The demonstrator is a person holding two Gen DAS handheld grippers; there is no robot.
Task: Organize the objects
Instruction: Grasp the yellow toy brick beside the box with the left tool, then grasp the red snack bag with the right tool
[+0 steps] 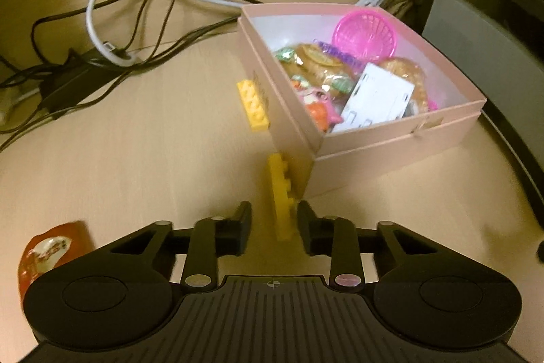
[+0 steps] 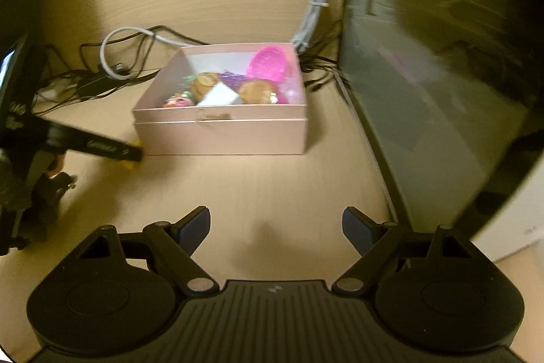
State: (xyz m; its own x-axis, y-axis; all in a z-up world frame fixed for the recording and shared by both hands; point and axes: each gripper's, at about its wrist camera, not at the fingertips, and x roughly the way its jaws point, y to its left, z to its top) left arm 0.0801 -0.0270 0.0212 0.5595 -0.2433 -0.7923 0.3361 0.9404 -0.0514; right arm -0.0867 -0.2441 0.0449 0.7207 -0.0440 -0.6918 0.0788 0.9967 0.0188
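My left gripper point(image 1: 274, 220) straddles a thin yellow building-block plate point(image 1: 281, 203) that stands on edge against the near corner of a pink cardboard box point(image 1: 374, 145). The right finger touches the plate and a gap shows on the left side, so the jaws are open around it. A second yellow brick point(image 1: 254, 106) leans on the box's left wall. The box holds a pink toy basket point(image 1: 365, 34), wrapped snacks and a white card point(image 1: 377, 97). My right gripper point(image 2: 275, 227) hangs open and empty over the table, in front of the box point(image 2: 221, 138).
An orange snack packet point(image 1: 51, 250) lies at the left gripper's near left. Tangled cables point(image 1: 112, 33) and a black power adapter point(image 1: 68, 84) lie behind and left of the box. A computer case point(image 2: 425, 56) stands close on the box's right.
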